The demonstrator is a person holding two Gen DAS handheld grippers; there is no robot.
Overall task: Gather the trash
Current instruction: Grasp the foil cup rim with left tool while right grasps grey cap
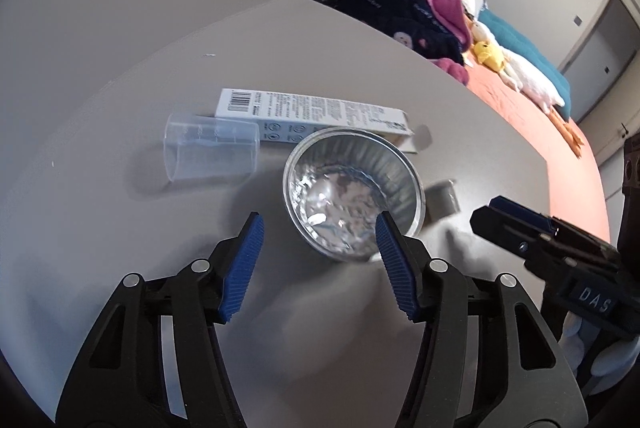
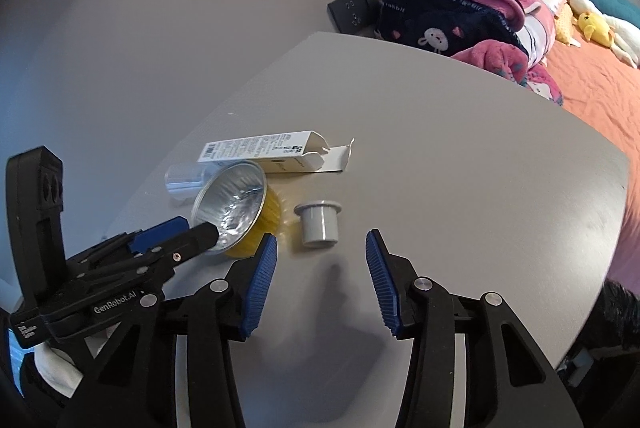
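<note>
A foil cup with a yellow outside rests tilted on the grey table. My left gripper is open astride its near rim, one pad over the inside and the other outside to the left; neither visibly presses. A small grey plastic cup stands upside down just beyond my right gripper, which is open and lined up with it, not touching. A clear measuring cup lies on its side beside a white carton with an open end flap. The left gripper also shows in the right wrist view.
The table's curved edge runs along the right, with an orange bed beyond it. A dark and pink blanket and plush ducks lie there. A black wall socket panel sits behind the table.
</note>
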